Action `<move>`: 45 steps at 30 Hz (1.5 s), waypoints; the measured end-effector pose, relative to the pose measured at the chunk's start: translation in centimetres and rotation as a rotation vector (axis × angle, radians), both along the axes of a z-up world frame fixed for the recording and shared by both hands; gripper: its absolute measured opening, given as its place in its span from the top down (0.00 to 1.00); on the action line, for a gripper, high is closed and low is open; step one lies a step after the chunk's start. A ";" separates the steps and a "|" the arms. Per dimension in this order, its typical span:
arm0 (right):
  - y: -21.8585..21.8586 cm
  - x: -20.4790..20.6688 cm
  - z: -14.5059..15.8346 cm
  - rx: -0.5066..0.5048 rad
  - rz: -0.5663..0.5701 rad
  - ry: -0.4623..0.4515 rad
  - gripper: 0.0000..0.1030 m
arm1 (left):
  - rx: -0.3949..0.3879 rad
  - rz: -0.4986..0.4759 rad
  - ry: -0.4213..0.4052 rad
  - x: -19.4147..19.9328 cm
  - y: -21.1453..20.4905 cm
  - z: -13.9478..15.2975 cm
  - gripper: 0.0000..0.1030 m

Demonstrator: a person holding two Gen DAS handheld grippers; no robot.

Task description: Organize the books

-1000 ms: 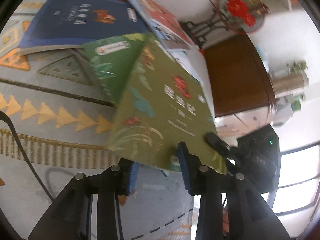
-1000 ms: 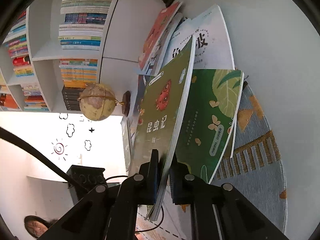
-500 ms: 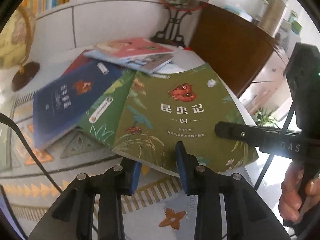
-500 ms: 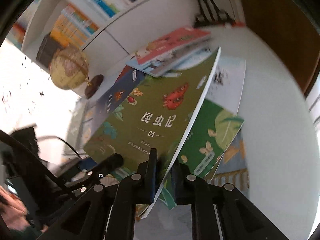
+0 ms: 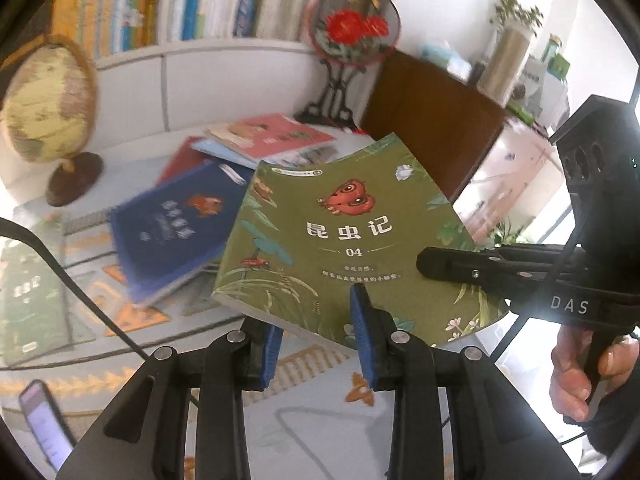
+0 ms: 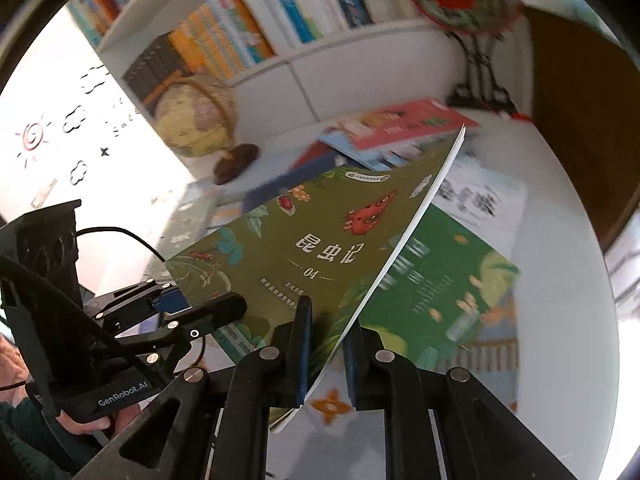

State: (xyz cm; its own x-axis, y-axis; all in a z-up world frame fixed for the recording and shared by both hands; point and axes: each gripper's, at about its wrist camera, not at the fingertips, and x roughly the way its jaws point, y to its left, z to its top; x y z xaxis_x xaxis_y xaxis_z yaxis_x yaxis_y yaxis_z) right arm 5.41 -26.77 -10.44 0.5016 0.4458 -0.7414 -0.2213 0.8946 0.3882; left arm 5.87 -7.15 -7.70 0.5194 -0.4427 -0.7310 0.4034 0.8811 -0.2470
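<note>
I hold the olive-green book (image 5: 352,240) off the table (image 6: 568,240) with both claws: the right gripper (image 6: 324,344) pinched tight on its lower edge, the left gripper (image 5: 316,340) nearly closed on its near edge. At least 4 books still lie scattered; I judge sorting barely begun.

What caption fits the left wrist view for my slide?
Both grippers hold the olive-green book above scattered books, globe and bookshelf behind.
</note>
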 end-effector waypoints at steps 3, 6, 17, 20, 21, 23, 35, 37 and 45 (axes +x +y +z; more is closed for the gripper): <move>2.7 0.9 1.4 0.029 0.044 -0.036 0.87 | 0.003 0.079 -0.028 0.1 3.5 1.6 0.72; 6.1 2.4 2.1 0.068 0.098 -0.064 0.87 | 0.017 0.161 -0.038 0.8 6.7 2.3 0.72; 22.4 9.8 0.8 0.182 0.352 -0.057 0.87 | 0.074 0.475 -0.052 2.2 21.4 1.0 0.72; 26.3 11.7 -0.4 0.194 0.413 -0.026 0.87 | 0.077 0.528 -0.034 2.7 24.2 -0.3 0.72; 27.5 12.3 -0.8 0.191 0.431 -0.017 0.87 | 0.074 0.538 -0.026 2.9 24.8 -0.7 0.72; 29.0 13.5 -1.6 0.192 0.450 0.004 0.87 | 0.062 0.570 -0.009 3.3 26.4 -1.9 0.72; 34.2 18.0 -7.2 0.183 0.498 0.140 0.86 | -0.006 0.621 0.084 5.6 30.5 -7.0 0.72; 34.1 18.2 -7.5 0.193 0.494 0.159 0.86 | -0.017 0.615 0.101 5.7 30.7 -7.6 0.72; 33.7 19.2 -9.8 0.213 0.464 0.232 0.86 | -0.058 0.608 0.182 5.6 30.6 -9.6 0.71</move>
State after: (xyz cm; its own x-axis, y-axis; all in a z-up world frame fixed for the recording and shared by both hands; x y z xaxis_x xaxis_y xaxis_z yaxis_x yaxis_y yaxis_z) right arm 24.58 6.98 -20.22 0.0515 0.7333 -0.6780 -0.4604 0.6199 0.6354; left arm 11.49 23.49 -17.27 0.5599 -0.1494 -0.8150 -0.2178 0.9225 -0.3187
